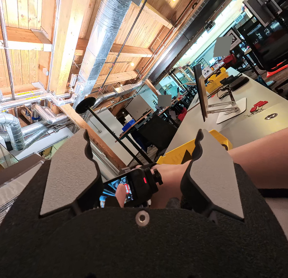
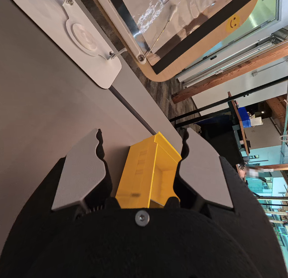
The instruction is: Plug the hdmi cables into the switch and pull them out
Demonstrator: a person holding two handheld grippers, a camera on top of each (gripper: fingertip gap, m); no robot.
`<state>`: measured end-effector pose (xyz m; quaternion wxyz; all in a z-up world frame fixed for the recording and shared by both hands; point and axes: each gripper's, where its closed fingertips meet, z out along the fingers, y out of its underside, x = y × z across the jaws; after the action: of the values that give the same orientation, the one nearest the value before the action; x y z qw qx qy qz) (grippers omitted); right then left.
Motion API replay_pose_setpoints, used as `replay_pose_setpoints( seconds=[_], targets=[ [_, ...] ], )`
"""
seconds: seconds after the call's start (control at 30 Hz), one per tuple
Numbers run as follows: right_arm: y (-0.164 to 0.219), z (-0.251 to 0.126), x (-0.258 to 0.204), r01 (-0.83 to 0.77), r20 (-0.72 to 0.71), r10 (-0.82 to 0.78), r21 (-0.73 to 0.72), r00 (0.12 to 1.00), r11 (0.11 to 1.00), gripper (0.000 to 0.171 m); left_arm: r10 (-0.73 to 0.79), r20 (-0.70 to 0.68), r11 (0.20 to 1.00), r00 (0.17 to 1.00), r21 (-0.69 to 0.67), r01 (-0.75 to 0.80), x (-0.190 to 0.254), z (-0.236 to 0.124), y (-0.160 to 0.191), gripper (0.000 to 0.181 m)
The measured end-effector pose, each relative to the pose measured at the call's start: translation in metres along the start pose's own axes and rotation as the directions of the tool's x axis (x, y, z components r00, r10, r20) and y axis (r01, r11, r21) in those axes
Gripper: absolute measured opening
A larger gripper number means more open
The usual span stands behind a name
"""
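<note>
No HDMI cable or switch shows in either view. My left gripper (image 1: 144, 135) is open and empty, tilted up toward the ceiling. Between its fingers a hand (image 1: 169, 184) touches the screen of a small black camera (image 1: 132, 187) mounted on the other gripper. My right gripper (image 2: 142, 135) is open and empty, rolled sideways over a white table (image 2: 46, 114). A yellow plastic bin (image 2: 148, 169) lies on the table between its fingers; the bin also shows in the left wrist view (image 1: 176, 156).
A monitor on a white stand (image 1: 230, 110) stands on the table, also close ahead in the right wrist view (image 2: 87, 41). Red blocks (image 1: 258, 106) and cables lie farther along. A bare arm (image 1: 257, 161) crosses the right. The table edge (image 2: 155, 108) drops to the floor. Across from one pair of fingers to the other is roughly 25 centimetres.
</note>
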<state>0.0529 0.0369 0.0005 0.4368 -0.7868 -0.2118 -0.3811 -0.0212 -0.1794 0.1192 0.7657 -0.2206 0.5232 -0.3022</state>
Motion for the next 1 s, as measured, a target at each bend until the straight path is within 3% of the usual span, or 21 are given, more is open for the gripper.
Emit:
replay_pose_setpoints(
  seconds=[0.5, 0.83, 1.0],
  targets=[
    [-0.004, -0.005, -0.025, 0.086, 0.033, -0.086, -0.009, 0.996, 0.996, 0.099, -0.005, -0.042, 0.993, 0.999, -0.118, 0.000, 0.008, 0.006, 0.028, 0.121],
    [-0.006, -0.005, -0.027, 0.079, 0.055, -0.079, 0.006, 0.995, 0.997, 0.098, 0.006, 0.004, 0.998, 1.000, -0.068, -0.006, -0.012, 0.000, 0.006, 0.122],
    [0.001, 0.005, -0.022, 0.010, 0.117, -0.010, 0.002, 0.993, 1.000, 0.098, 0.017, 0.077, 0.997, 0.997, -0.082, -0.011, -0.045, -0.009, 0.000, 0.121]
  ],
)
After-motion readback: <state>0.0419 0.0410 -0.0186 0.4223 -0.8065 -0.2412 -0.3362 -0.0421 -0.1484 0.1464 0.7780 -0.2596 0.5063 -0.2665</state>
